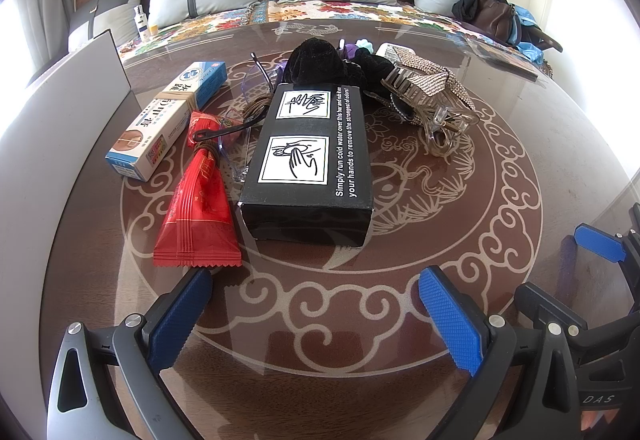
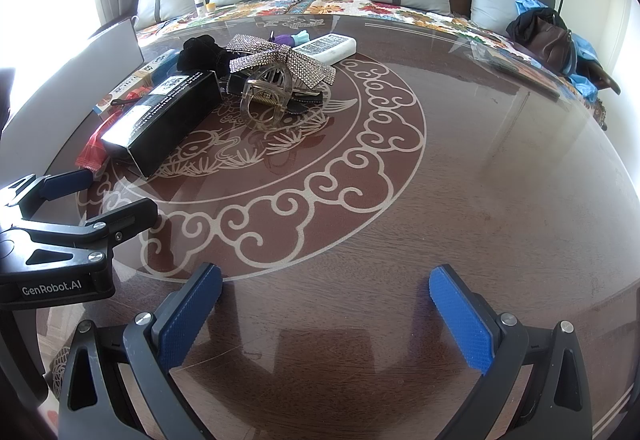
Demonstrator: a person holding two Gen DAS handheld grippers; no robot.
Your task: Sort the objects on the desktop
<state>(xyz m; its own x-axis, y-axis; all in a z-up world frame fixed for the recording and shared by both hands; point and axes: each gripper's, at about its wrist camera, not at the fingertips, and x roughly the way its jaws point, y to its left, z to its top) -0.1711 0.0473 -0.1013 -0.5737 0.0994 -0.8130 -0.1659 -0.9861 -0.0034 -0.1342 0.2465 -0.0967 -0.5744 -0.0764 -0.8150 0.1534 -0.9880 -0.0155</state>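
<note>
Jaws apart over a cluttered round surface

Jaws of the left gripper point(image 1: 316, 314) stand wide apart with nothing between them, low over the brown patterned surface point(image 1: 500, 167). Jaws of the right gripper point(image 2: 326, 314) are likewise spread and empty, over a bare stretch of the same surface, just beside the left gripper and well apart from the clutter.

Just ahead of the left gripper lies a black box point(image 1: 310, 159) printed with hand-washing pictures. A red snack packet point(image 1: 196, 207) lies beside it on the left, its serrated end near the left blue pad. Clear-lensed glasses point(image 1: 236, 131) lie partly over the packet's far end, between it and the box. Further left is a blue-and-white carton point(image 1: 168, 119) banded with a rubber band. Behind the box sits a black velvet scrunchie point(image 1: 320, 59); to its right a clear hair claw with a rhinestone bow point(image 1: 432, 95). A white remote point(image 2: 326, 47) lies beyond the bow, near the bed point(image 2: 360, 5) with grey pillows.
</note>
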